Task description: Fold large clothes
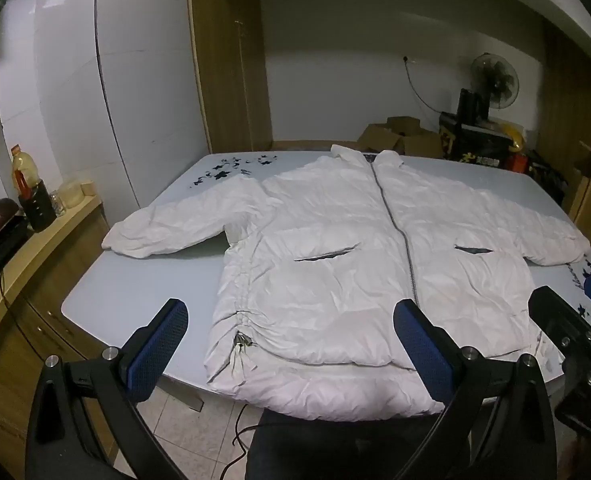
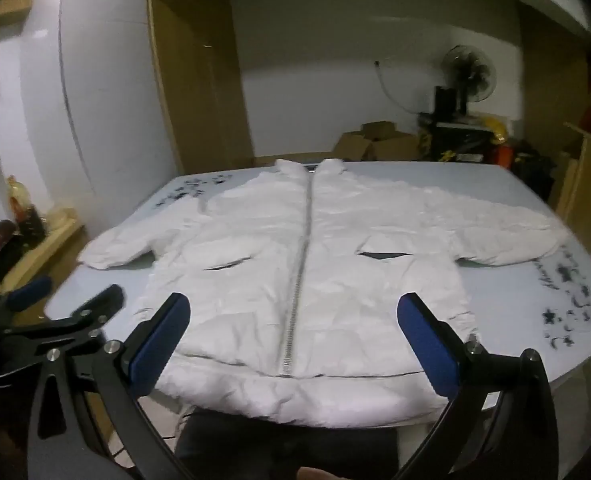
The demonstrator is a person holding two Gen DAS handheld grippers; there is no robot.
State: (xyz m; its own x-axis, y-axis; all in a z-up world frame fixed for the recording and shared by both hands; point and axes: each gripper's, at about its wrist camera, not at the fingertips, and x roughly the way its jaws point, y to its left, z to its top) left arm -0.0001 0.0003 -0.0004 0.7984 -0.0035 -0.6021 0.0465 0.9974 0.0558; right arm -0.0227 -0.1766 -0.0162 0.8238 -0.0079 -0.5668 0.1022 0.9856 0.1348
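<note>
Right, left wrist view first: the left gripper (image 1: 291,344) hangs above the near hem with jaws spread wide and nothing between them; the jacket (image 1: 335,264) lies flat, zipped, front up on the table (image 1: 143,280), sleeves out to both sides, hem drooping over the near edge; that overhang could drag the slick, puffy shell off the table if a pull comes towards the person; the hem drawcord (image 1: 239,346) could snag a finger.

Now the right wrist view, a little blurred: the right gripper (image 2: 293,342) is just as wide and empty, straddling the zip (image 2: 299,280); a pinch there may catch only the top layer, so the fold would skew; the left gripper sits close by, and the two could clash.
</note>
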